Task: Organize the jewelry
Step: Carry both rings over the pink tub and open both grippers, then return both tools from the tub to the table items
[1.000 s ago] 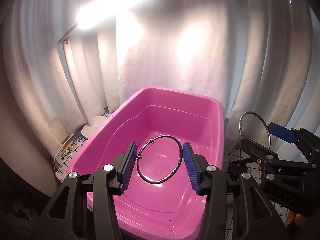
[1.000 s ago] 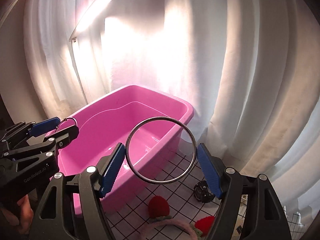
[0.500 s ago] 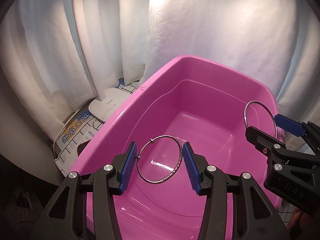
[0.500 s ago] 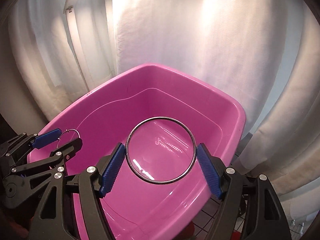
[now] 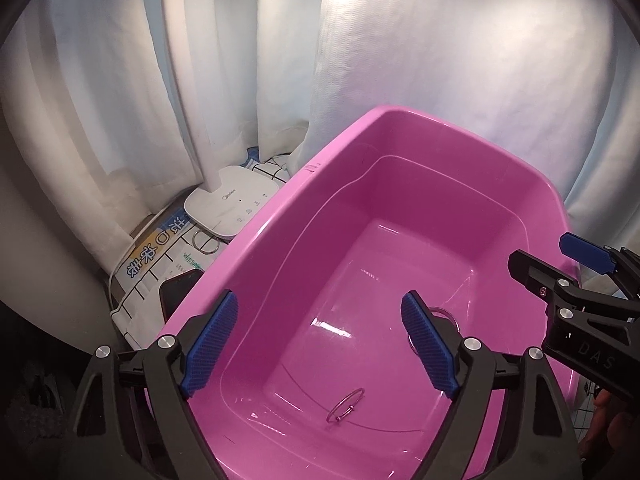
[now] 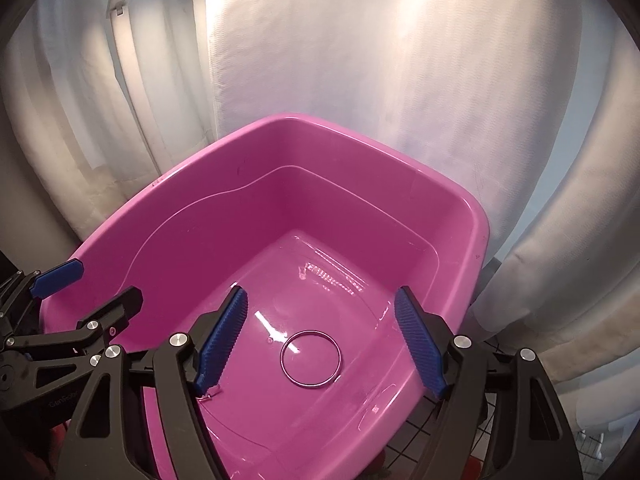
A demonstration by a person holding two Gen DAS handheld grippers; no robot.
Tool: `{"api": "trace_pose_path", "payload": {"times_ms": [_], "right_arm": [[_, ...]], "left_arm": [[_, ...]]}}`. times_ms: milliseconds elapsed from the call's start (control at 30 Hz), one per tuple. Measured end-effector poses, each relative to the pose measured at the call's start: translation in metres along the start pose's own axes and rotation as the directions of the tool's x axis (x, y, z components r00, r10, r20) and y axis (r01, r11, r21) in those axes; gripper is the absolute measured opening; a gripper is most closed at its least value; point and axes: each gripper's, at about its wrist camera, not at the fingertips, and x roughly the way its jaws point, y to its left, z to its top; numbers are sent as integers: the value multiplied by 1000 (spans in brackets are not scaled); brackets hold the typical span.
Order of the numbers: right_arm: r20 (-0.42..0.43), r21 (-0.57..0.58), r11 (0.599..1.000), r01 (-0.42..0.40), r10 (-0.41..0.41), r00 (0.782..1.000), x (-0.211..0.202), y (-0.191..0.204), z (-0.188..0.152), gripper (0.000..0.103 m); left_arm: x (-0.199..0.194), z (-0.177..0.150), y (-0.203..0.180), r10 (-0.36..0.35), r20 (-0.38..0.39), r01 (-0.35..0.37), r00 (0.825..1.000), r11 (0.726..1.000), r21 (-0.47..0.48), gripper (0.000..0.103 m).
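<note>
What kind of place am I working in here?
Probably a home corner set up for tidying: a pink plastic tub stands before white curtains, with a white desk lamp beside it. A bangle lies in the tub under both open grippers.

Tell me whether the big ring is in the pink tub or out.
In: the big ring lies flat on the pink tub's floor, clear of both pads.

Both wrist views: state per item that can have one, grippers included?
left gripper: jaws opening, nothing between them
right gripper: open, empty
pink tub: upright, uncovered, two bangles inside
thin bangle: loose on the tub floor, tilted
larger bangle: lying flat on the tub floor
desk lamp: on, by the right wrist view
ring on paper: outside the tub, beside the lamp base
</note>
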Motion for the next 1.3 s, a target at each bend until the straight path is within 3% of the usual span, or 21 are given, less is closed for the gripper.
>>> {"api": "trace_pose_path", "payload": {"times_ms": [267, 567, 867, 1133, 1300], "right_arm": [[31, 49, 999, -6, 4, 999, -23, -9, -13, 73], [98, 137, 990, -19, 6, 995, -77, -39, -50, 73], [103, 269, 960, 72, -103, 989, -143, -114, -126, 73], [45, 396, 900, 183, -218, 975, -186, -177, -209, 73], [8, 455, 862, 223, -254, 967, -198, -208, -255, 73]], "left_arm": [[-14, -8, 3, -3, 10, 3, 1000, 1000, -19, 84], [-63, -19, -23, -51, 80, 49, 996, 999, 21, 84], [-114, -44, -83, -185, 110, 174, 977, 979, 108, 84], [-134, -84, -152, -306, 58, 289, 950, 935, 207, 85], [-128, -118, -196, -337, 3, 324, 942, 908, 266, 86]]}}
